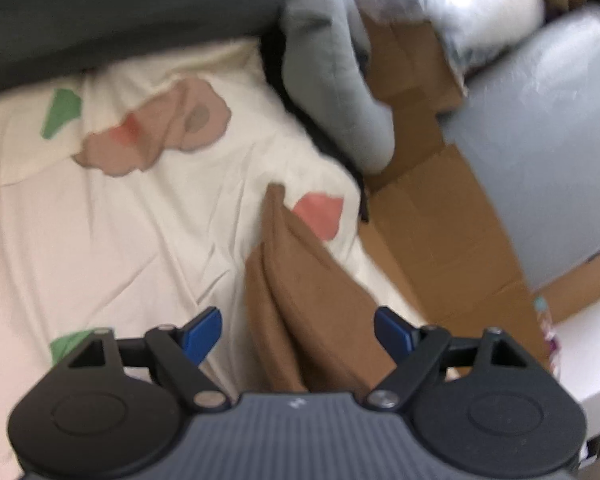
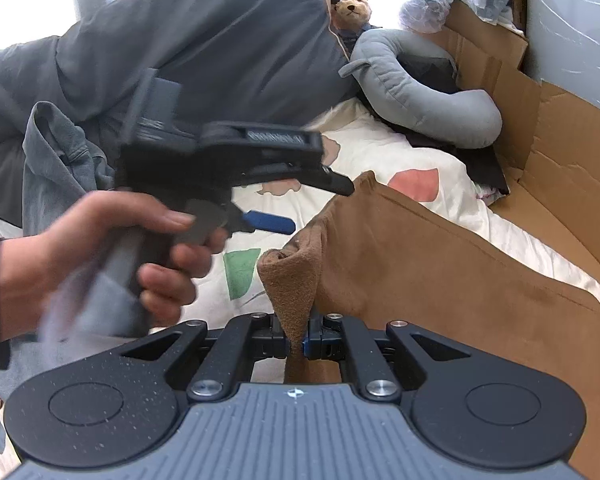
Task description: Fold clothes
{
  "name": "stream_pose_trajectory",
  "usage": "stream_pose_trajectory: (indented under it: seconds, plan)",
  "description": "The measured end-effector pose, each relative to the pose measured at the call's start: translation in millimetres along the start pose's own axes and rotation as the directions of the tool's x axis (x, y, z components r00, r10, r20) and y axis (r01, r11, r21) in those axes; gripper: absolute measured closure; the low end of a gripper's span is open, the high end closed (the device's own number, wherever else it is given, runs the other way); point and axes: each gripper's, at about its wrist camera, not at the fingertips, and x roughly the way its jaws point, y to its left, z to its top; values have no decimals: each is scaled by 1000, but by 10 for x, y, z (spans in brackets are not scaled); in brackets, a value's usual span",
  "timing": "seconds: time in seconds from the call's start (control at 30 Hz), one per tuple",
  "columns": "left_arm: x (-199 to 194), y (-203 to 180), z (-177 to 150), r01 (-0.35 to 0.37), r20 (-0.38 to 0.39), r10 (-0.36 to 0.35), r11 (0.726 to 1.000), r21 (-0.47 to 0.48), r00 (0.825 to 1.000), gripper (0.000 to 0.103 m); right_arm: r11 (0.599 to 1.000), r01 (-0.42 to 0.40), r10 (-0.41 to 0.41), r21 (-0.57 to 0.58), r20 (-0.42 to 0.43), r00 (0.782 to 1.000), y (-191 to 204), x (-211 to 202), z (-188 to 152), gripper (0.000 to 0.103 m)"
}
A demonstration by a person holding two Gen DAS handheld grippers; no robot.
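Note:
A brown garment [image 2: 420, 264] lies in a long fold on the cream flower-print bed sheet [image 2: 440, 168]. My right gripper [image 2: 298, 340] is shut on a bunched corner of it, low in the right wrist view. A hand holds my left gripper [image 2: 320, 207] just left of the garment's far folded edge, jaws wide apart, one blue pad [image 2: 268, 222] showing. In the blurred left wrist view the left gripper [image 1: 298, 334] stands open above the brown garment [image 1: 300, 288], and its pads do not press on the cloth.
A dark grey duvet [image 2: 204, 40] is heaped at the back, with a grey-blue garment [image 2: 56, 160] at the left. A grey elephant pillow [image 2: 412, 88] and a teddy bear [image 2: 352, 8] sit at the head. Flattened cardboard [image 2: 560, 152] lines the right side.

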Motion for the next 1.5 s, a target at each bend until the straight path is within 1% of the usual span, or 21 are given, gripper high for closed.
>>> stream_pose_trajectory:
  seconds: [0.07, 0.2, 0.27, 0.37, 0.4, 0.43, 0.5, 0.57, 0.6, 0.63, 0.67, 0.73, 0.87, 0.93, 1.0, 1.13, 1.23, 1.37, 1.5]
  plan:
    - [114, 54, 38, 12, -34, -13, 1000, -13, 999, 19, 1000, -2, 2, 3, 1, 1000, -8, -5, -3, 99]
    - [251, 115, 169, 41, -52, -43, 998, -55, 998, 20, 1000, -6, 6, 10, 1, 1000, -21, -12, -9, 99]
    - [326, 121, 236, 30, -76, -36, 996, -80, 996, 23, 1000, -7, 7, 15, -1, 1000, -25, -15, -13, 99]
    - [418, 106, 291, 23, -112, -30, 998, -57, 993, 31, 1000, -7, 7, 20, -2, 1000, -32, -31, -19, 99]
    - [452, 114, 305, 17, -132, -25, 998, -61, 991, 37, 1000, -9, 9, 20, -2, 1000, -41, -40, -24, 99]
    - [476, 120, 314, 14, -143, -24, 998, -65, 989, 45, 1000, -13, 13, 20, -1, 1000, -51, -50, -28, 99]
    - [517, 131, 330, 12, -161, -24, 997, -73, 987, 54, 999, -20, 20, 27, -1, 1000, -79, -68, -32, 99]
    - [527, 146, 329, 21, -159, -34, 996, -87, 987, 57, 999, -26, 26, 37, -3, 1000, -105, -88, -36, 99]
    - [534, 153, 332, 21, -161, -36, 995, -93, 986, 65, 999, -27, 27, 39, -3, 1000, -112, -101, -41, 99]
    - [543, 158, 338, 19, -164, -35, 995, -99, 986, 80, 999, -26, 26, 39, -2, 1000, -115, -115, -47, 99]
    - [553, 161, 344, 18, -167, -35, 994, -104, 985, 86, 999, -26, 26, 40, -1, 1000, -121, -132, -55, 99]
    - [542, 141, 364, 23, -155, -40, 993, -112, 987, 91, 999, -28, 28, 43, -2, 1000, -137, -167, -71, 99]
    - [474, 40, 421, 23, -125, -37, 993, -117, 991, 93, 997, -33, 32, 70, 7, 999, -191, -181, -84, 99]
    - [440, -66, 462, 34, -112, -46, 993, -109, 993, 94, 996, -40, 39, 86, 15, 999, -208, -211, -75, 99]
    - [393, -211, 493, 42, -105, -51, 996, -82, 993, 94, 995, -51, 49, 91, 22, 999, -219, -259, -58, 99]
    - [358, -530, 545, 54, -95, -57, 998, -40, 994, 94, 995, -78, 76, 57, 33, 997, -236, -412, -7, 99]
    - [336, -749, 550, 57, -80, -59, 998, -20, 995, 94, 997, -69, 66, 42, 63, 996, -306, -536, 26, 99]
    - [339, -1046, 538, 55, -69, -55, 998, 4, 996, 94, 996, -76, 71, 54, 91, 993, -413, -693, 37, 99]
    - [331, -1332, 461, 67, -68, -65, 997, 35, 996, 94, 989, -113, 102, 91, 115, 988, -635, -944, -19, 99]
